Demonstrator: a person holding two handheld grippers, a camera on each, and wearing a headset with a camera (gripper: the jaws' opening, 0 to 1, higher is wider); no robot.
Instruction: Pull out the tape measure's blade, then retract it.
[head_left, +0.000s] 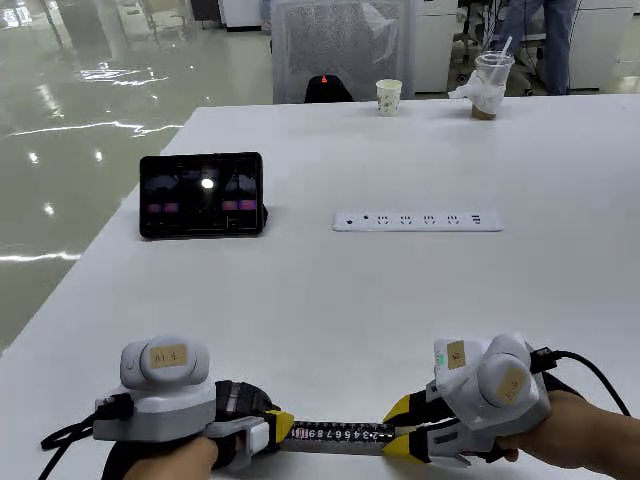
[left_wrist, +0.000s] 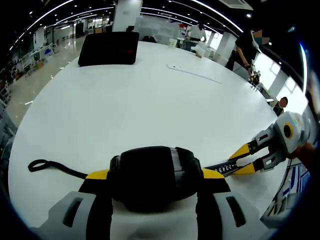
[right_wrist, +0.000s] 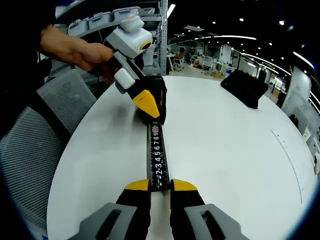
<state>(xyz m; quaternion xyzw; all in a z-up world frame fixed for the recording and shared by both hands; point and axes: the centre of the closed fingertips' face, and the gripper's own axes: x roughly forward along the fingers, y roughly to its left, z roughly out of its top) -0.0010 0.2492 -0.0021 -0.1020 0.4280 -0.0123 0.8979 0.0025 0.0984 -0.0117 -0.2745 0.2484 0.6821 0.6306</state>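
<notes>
Your left tongs (left_wrist: 156, 176) are clamped on the black tape measure (left_wrist: 150, 162), with one yellow tip on each side of its case. Your right tongs (right_wrist: 160, 186) are pinched together on the end of the blade (right_wrist: 157, 155). The blade is out a little way and runs straight between the two tongs, low over the white table (head_left: 400, 300). You can read the numbers on it, from 2 up to 9. The tape measure sits near the table edge closest to you, on your left side. Its black strap (left_wrist: 47, 165) lies loose on the table beside it. Farther away, a dark tablet (head_left: 201, 194) stands up on the left, and a white power strip (head_left: 417, 221) lies flat to the right of it. At the far edge stand a paper cup (head_left: 389, 96) and a clear cup with a straw (head_left: 490, 85)
</notes>
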